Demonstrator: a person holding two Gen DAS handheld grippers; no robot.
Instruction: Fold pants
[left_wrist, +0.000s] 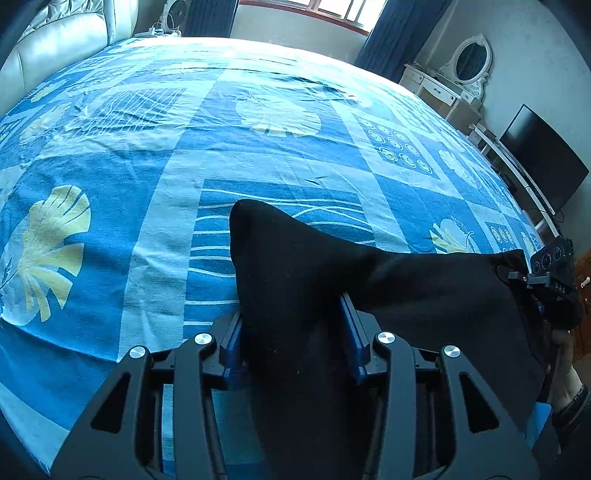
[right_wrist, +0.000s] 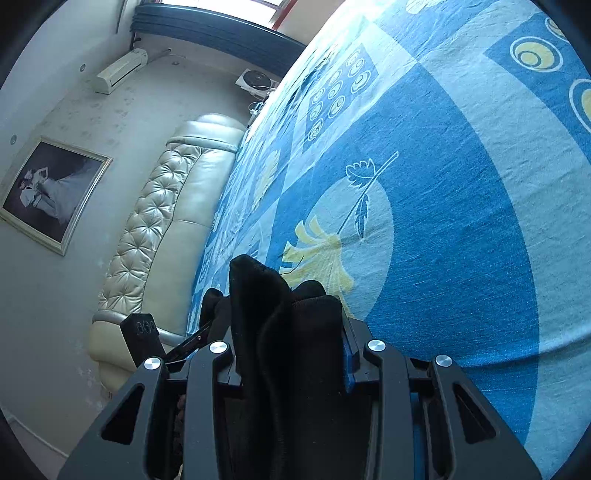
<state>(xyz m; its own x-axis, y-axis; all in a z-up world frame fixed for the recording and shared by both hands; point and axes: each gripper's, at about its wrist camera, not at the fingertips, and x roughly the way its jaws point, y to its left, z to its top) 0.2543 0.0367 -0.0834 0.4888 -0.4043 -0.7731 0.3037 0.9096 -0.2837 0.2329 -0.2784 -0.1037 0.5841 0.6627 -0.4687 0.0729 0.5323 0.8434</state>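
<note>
Both grippers are up over the bed (left_wrist: 122, 158), the left gripper (left_wrist: 293, 332) clamped on the black pants (left_wrist: 406, 295), which stretch across to the right gripper (left_wrist: 554, 284) near the bed's right edge. Right wrist view: the right gripper (right_wrist: 290, 343) pinches bunched cloth, tilted, with the padded headboard (right_wrist: 155, 221) and a framed picture (right_wrist: 51, 192); the left view alone shows a dresser mirror (left_wrist: 471, 61).

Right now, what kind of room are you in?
Most likely a bedroom. There's a big bed with a blue patterned bedsheet, a padded cream headboard, and a dressing table with an oval mirror by the wall.
</note>
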